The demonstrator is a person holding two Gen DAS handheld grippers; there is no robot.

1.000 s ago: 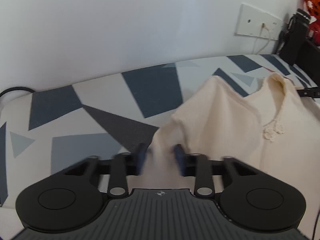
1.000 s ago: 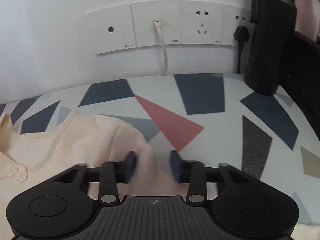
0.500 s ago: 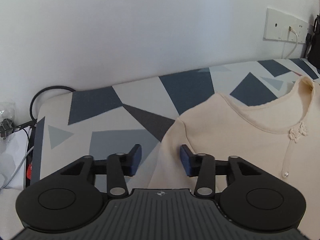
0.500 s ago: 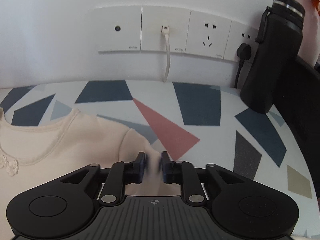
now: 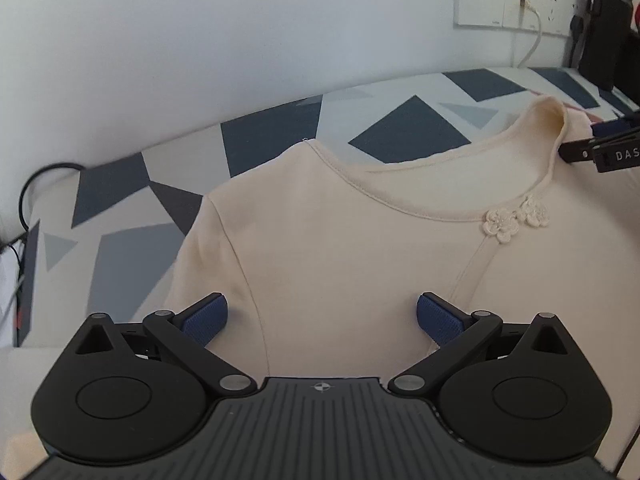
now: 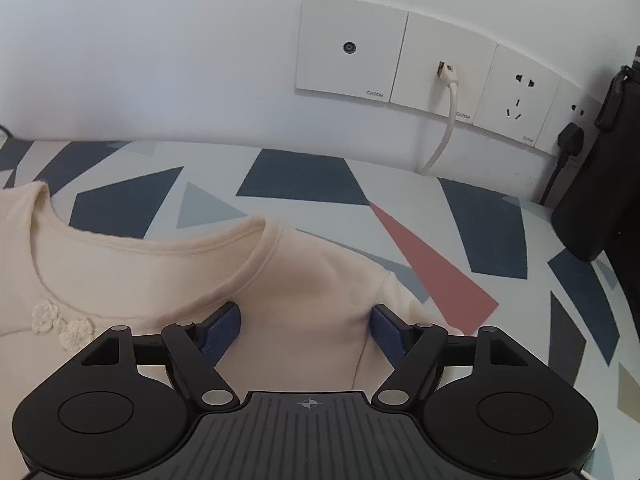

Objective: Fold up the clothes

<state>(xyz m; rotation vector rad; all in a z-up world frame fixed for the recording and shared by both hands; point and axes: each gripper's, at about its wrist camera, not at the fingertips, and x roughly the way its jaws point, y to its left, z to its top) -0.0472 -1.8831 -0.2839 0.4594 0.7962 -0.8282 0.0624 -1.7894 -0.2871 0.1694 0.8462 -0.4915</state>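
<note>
While the cream top (image 5: 360, 248) lies flat on the patterned table (image 5: 120, 196), neckline toward the far wall, the left gripper (image 5: 322, 316) hangs over its left shoulder, jaws opening, pads clear of the cloth; the right gripper (image 6: 306, 326) hangs over the right shoulder, jaws likewise opening, grasping nothing.

Cream top (image 5: 340, 248) on blue-grey triangle-patterned cloth (image 6: 300, 176).

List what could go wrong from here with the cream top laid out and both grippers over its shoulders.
1. The right gripper is opening with a raised shoulder fold of the cream top between its pads; fabric may snag and lift.
2. The collar stands up on one side, so a fold could crease it.
3. The left gripper, also opening, straddles the sleeve seam.
</note>
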